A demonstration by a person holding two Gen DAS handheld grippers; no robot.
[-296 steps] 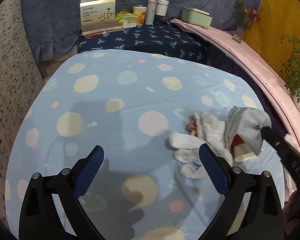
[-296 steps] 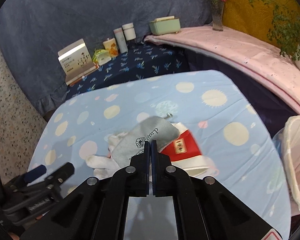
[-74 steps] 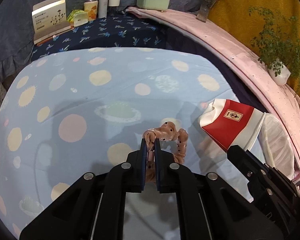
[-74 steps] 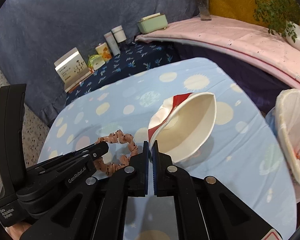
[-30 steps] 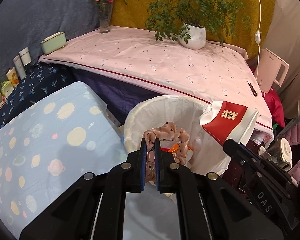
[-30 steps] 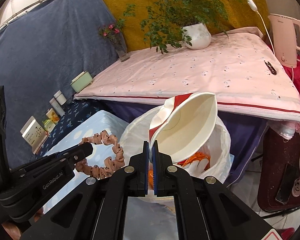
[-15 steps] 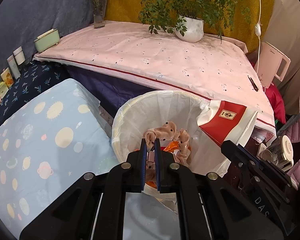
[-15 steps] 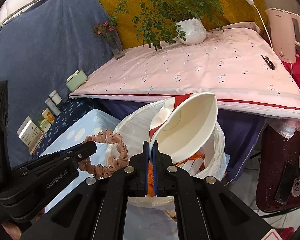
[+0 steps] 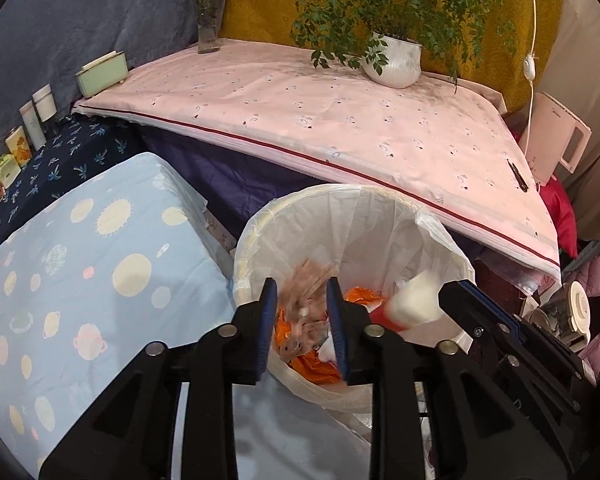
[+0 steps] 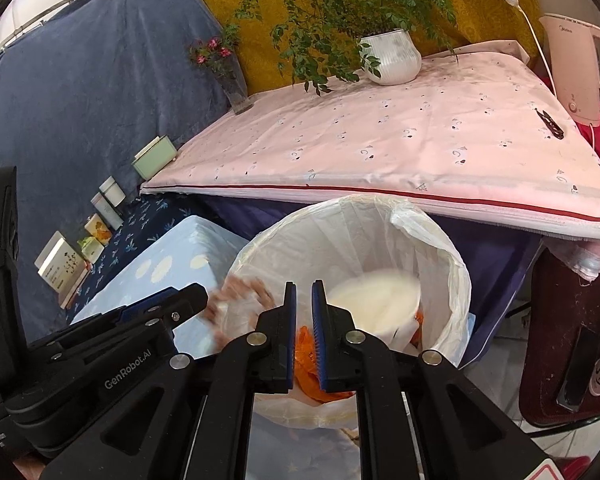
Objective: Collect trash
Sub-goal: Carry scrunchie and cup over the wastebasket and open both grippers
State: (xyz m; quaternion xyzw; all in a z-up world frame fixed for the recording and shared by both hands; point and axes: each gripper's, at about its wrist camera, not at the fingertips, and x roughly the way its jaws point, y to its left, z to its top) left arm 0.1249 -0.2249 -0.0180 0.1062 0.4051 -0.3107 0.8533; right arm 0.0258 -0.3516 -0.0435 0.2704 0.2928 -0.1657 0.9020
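Note:
A white-lined trash bin [image 9: 340,216] [image 10: 340,232] stands between the blue spotted bed and the pink-covered table. My left gripper [image 9: 302,316] is open above the bin; the pink scrunchie [image 9: 306,292] is a blur falling between its fingers, and it also shows in the right wrist view [image 10: 240,292]. My right gripper [image 10: 301,324] is open a little above the bin; the red and white paper cup [image 10: 374,304] is blurred, dropping inside, and it also shows in the left wrist view [image 9: 414,304]. Orange trash [image 9: 356,294] lies in the bin.
The blue spotted bed [image 9: 80,260] is left of the bin. The pink-covered table [image 9: 320,120] behind holds a potted plant [image 9: 392,60], a flower vase [image 9: 208,28] and a green box [image 9: 100,72]. A pink kettle [image 10: 576,64] and clutter stand at right.
Both grippers have opened over the bin. The scrunchie has left the left gripper and the paper cup has left the right one; both are falling into the bin.

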